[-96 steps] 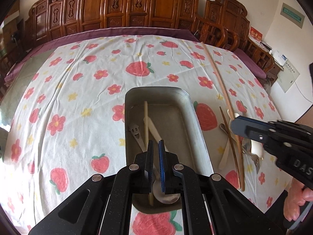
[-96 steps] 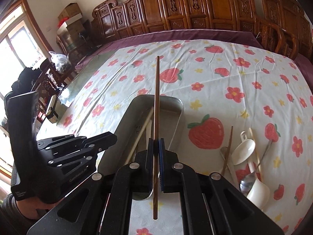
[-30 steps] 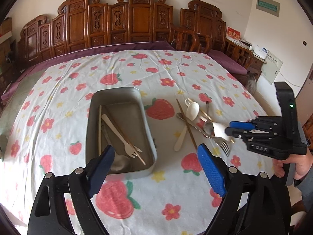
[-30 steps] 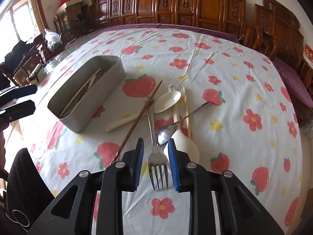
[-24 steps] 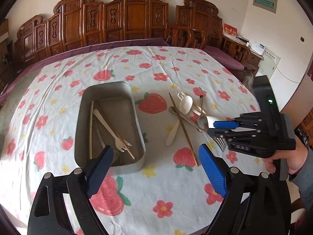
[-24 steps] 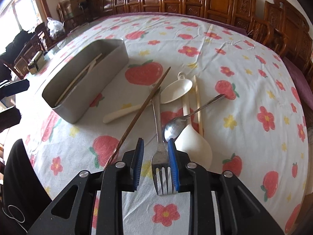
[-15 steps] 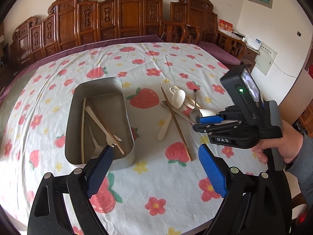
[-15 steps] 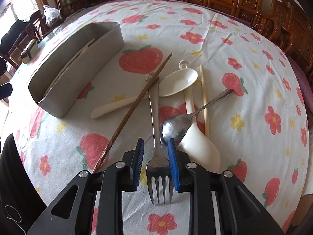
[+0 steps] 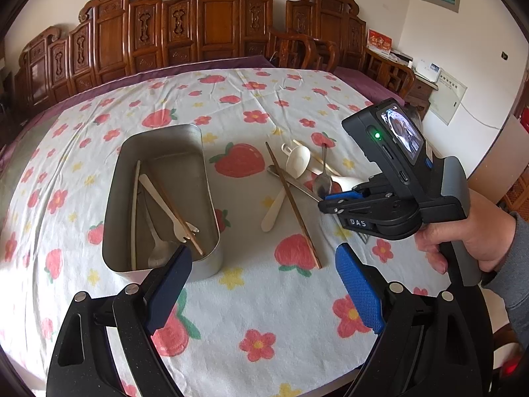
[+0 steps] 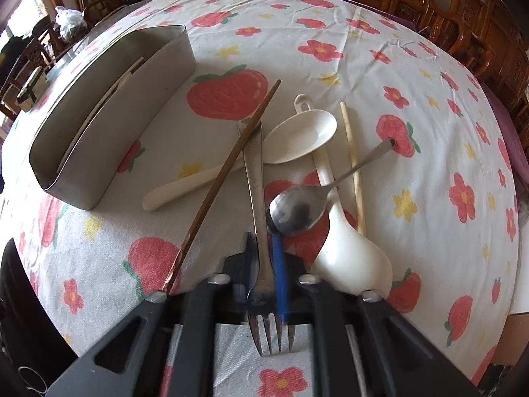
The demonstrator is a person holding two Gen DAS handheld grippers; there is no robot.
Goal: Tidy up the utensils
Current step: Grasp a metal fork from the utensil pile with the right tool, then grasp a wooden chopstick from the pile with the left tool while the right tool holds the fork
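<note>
My right gripper point(image 10: 264, 246) points steeply down at the pile of loose utensils, its jaws closing, and the blue pads pinch the neck of the metal fork point(image 10: 256, 172), which lies on the cloth. Across the fork's handle lies a dark chopstick point(image 10: 224, 168). A metal spoon point(image 10: 297, 211), two white spoons point(image 10: 301, 135) and a pale chopstick point(image 10: 352, 158) sit just right of it. To the left, the metal tray point(image 9: 211, 198) holds a white fork, a metal spoon and two chopsticks. My left gripper point(image 9: 263, 261) hovers open and empty near the table's front edge, and its view shows the right gripper point(image 9: 325, 198).
The round table wears a strawberry-and-flower cloth point(image 9: 264, 314). Carved wooden chairs point(image 9: 215, 26) ring its far side. A person's hand point(image 9: 463, 241) in a grey sleeve holds the right gripper at the table's right edge.
The right gripper sank and tilted down over the fork, and its jaws narrowed from a loose gap onto the fork's neck. The left gripper stayed wide open and barely shifted.
</note>
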